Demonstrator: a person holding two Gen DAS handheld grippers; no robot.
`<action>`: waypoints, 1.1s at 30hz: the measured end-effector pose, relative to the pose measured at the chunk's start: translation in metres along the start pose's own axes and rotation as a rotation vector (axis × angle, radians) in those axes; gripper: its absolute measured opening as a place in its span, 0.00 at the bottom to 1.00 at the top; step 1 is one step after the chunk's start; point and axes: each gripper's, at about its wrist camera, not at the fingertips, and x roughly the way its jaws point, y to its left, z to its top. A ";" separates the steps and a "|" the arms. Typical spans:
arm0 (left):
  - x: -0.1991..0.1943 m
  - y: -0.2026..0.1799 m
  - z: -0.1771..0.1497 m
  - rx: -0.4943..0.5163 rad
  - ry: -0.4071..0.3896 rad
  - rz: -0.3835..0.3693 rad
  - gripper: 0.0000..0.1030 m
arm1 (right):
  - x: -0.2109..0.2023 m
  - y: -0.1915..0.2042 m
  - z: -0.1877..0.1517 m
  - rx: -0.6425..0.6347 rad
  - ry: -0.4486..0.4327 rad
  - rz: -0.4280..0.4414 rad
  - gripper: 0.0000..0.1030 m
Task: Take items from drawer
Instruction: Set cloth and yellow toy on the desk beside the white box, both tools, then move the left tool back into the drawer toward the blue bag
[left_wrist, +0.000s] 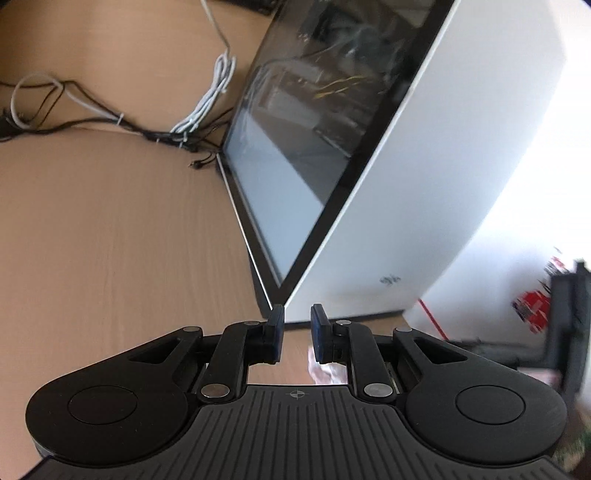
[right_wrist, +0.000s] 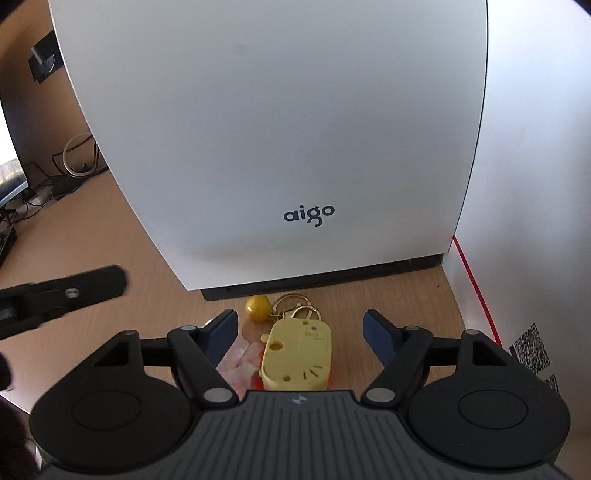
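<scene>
Items from the drawer, a yellow keychain (right_wrist: 296, 360) and a pink wrapper (right_wrist: 240, 360), lay on the desk (right_wrist: 147, 258) between your right gripper's (right_wrist: 299, 326) wide, empty jaws, while your left gripper (left_wrist: 297, 334) was nearly closed on nothing, and no drawer showed.

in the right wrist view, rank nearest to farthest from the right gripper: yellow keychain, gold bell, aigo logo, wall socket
From the right gripper:
1. yellow keychain, lying on the desk between the open fingers
2. gold bell, just ahead, slightly left, by the white case's base
3. aigo logo, up on the case's front
4. wall socket, far upper left behind the case
</scene>
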 end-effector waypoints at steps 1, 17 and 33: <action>-0.008 -0.001 -0.003 0.006 0.003 -0.007 0.17 | -0.002 0.001 0.001 0.003 -0.005 -0.004 0.73; -0.059 0.029 -0.062 -0.043 0.379 0.186 0.17 | -0.084 0.021 -0.061 0.073 0.058 -0.145 0.82; -0.039 0.060 -0.141 -0.193 0.644 0.382 0.17 | -0.123 0.031 -0.134 0.232 0.204 -0.307 0.86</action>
